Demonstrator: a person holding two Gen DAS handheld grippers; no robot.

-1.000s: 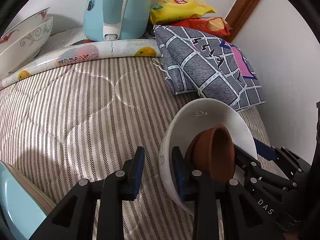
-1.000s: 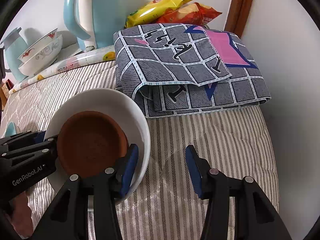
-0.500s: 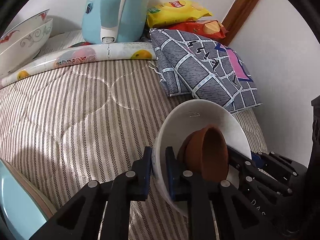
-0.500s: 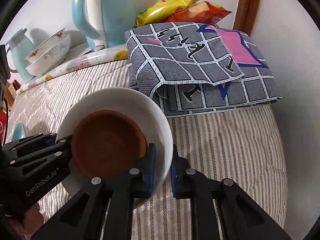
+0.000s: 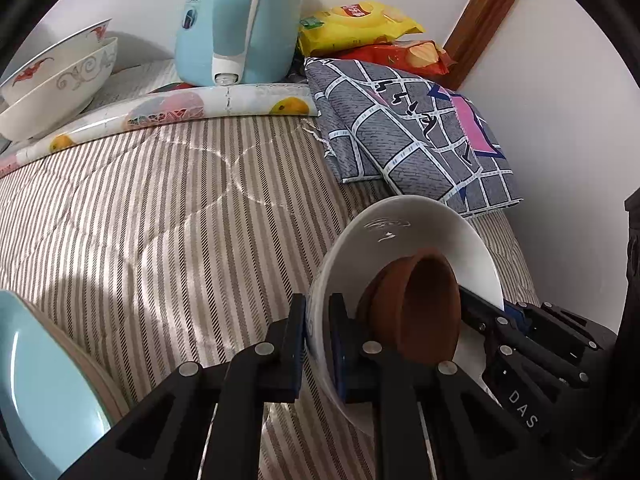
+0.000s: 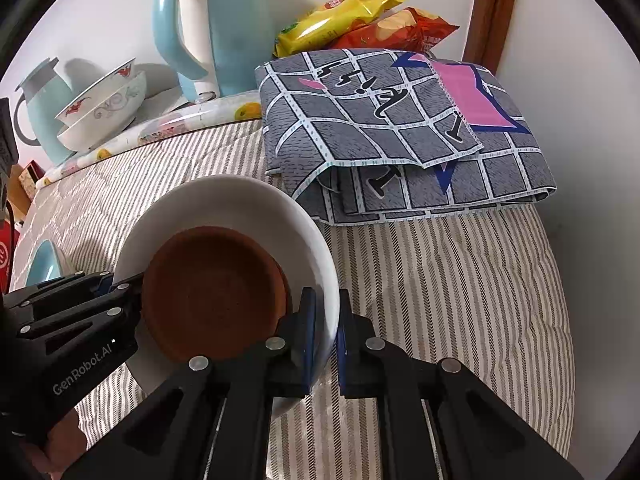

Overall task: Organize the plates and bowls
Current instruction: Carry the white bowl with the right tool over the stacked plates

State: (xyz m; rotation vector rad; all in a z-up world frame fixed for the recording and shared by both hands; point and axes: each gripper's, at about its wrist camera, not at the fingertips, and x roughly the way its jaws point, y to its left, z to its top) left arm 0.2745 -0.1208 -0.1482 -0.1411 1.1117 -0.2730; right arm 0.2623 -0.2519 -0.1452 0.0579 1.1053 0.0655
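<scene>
Both grippers reach in low from opposite sides over the striped quilt (image 5: 160, 220). The left gripper (image 5: 318, 332) is clamped on the near rim of the white bowl (image 5: 420, 232); the right gripper (image 6: 326, 332) pinches the opposite rim. The bowl is tilted, with a brown dish (image 6: 212, 292) nested inside. Beyond lies a folded grey cloth (image 6: 400, 128), then stacked patterned bowls (image 5: 56, 84) beside a blue kettle (image 5: 240, 20).

Two close wrist views from opposite rims of one shared white bowl (image 5: 420, 232).
</scene>
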